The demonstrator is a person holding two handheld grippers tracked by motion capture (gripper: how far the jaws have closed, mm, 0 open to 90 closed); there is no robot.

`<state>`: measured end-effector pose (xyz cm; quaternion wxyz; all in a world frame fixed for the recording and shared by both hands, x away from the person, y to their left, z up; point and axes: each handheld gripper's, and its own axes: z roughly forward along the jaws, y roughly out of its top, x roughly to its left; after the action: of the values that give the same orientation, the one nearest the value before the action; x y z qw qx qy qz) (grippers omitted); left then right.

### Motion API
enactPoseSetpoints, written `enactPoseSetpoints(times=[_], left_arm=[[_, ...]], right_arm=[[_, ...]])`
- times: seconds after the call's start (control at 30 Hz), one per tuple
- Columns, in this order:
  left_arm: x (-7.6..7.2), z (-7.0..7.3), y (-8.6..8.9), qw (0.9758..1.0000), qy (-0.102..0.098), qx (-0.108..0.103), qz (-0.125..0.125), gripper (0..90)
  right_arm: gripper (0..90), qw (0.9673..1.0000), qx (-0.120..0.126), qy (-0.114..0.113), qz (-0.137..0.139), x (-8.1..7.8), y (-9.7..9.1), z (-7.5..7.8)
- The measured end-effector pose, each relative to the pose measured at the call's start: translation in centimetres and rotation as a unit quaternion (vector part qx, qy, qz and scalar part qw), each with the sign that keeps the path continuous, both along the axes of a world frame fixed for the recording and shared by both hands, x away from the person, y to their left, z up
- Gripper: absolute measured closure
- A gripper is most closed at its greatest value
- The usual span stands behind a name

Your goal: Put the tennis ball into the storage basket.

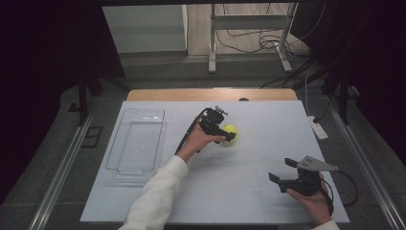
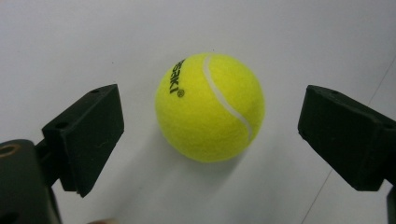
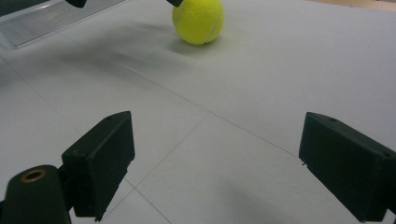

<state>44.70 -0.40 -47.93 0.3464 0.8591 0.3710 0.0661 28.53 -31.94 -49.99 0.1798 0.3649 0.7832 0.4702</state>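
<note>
We see the tennis ball (image 1: 230,132) sitting on the white table surface (image 1: 249,158), roughly mid-table, a bit toward the far side. The left gripper (image 1: 231,136) is right at it, held by the person's left hand (image 1: 197,140), w/ the white sleeve (image 1: 155,196) coming in from the bottom edge.

In the left gripper view, we have the ball (image 2: 209,107) between the two black jaws, which stand wide apart, released; there's a clear gap on both sides, so no contact yet. The ball rests on the table, w/ black lettering on its upper left and a white seam curving down its right half.

The right gripper (image 1: 282,170) is well apart from the ball, near the front right of the table, in the person's right hand (image 1: 313,199). Its jaws are spread open too, holding nothing; in the right gripper view we see just bare table betw. them, w/ the ball (image 3: 198,19) far off at the top.

A clear plastic tray (image 1: 125,163) lies at the left side of the table, well apart from the ball; we see it also in the right gripper view, top left corner (image 3: 32,28).
</note>
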Motion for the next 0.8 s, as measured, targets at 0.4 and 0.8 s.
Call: enactPoseSetpoints(times=[0.4,0.8], left_arm=[[0.5,-0.5,-0.7,1.0,0.006,0.005,0.001,7.9],[1.2,-1.2,-1.4,0.9998,0.015,0.008,0.008,7.8]], right_arm=[[11.0,1.0,0.0,0.0,0.001,0.0,0.0,0.0],[11.0,1.0,0.001,0.0,0.001,0.0,0.0,0.0]])
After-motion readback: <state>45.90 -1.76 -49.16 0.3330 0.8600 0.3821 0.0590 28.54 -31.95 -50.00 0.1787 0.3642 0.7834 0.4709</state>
